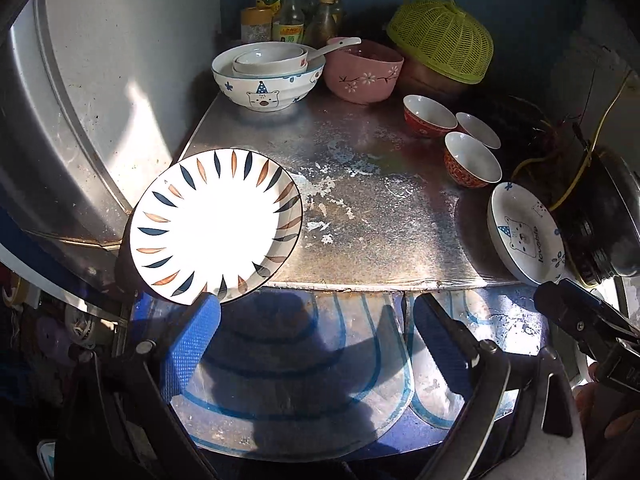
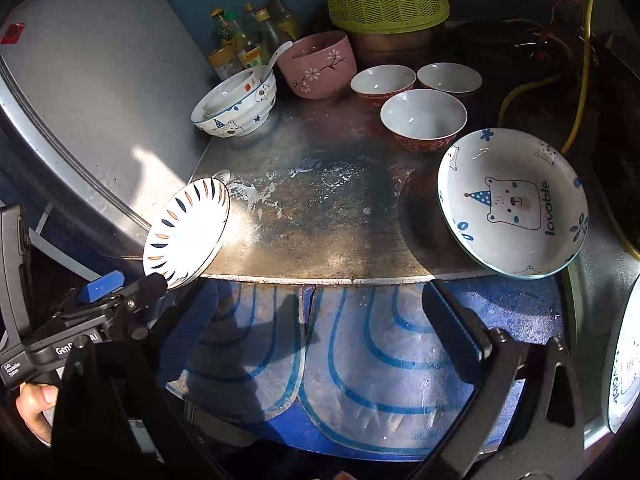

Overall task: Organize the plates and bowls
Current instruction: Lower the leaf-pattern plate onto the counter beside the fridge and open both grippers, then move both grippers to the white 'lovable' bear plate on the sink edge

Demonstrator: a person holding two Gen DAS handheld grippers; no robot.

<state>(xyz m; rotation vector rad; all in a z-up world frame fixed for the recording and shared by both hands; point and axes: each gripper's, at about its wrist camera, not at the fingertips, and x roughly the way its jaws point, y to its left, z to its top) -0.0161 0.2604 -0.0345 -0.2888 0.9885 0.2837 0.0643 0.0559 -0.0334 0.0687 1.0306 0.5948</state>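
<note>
A white plate with blue and brown leaf marks (image 1: 216, 224) lies on the left front corner of the metal table (image 1: 380, 216), its rim past the edge. A bear-print plate (image 2: 512, 200) sits at the right front, also overhanging. My left gripper (image 1: 316, 320) hangs open and empty in front of the table edge, just right of the leaf plate. My right gripper (image 2: 320, 312) is open and empty too, below and left of the bear plate. At the back stand a bear bowl with a smaller bowl nested inside (image 1: 268, 76), a pink bowl (image 1: 362, 70) and three red bowls (image 1: 472, 158).
Several bottles (image 1: 296, 4) and a green mesh cover (image 1: 440, 40) fill the back. A grey appliance wall (image 1: 80, 100) borders the table's left side. Yellow cable (image 2: 584, 60) and a dark pot lie to the right. Another plate's rim (image 2: 624, 360) shows at the far right. A blue patterned mat (image 2: 360, 360) lies below.
</note>
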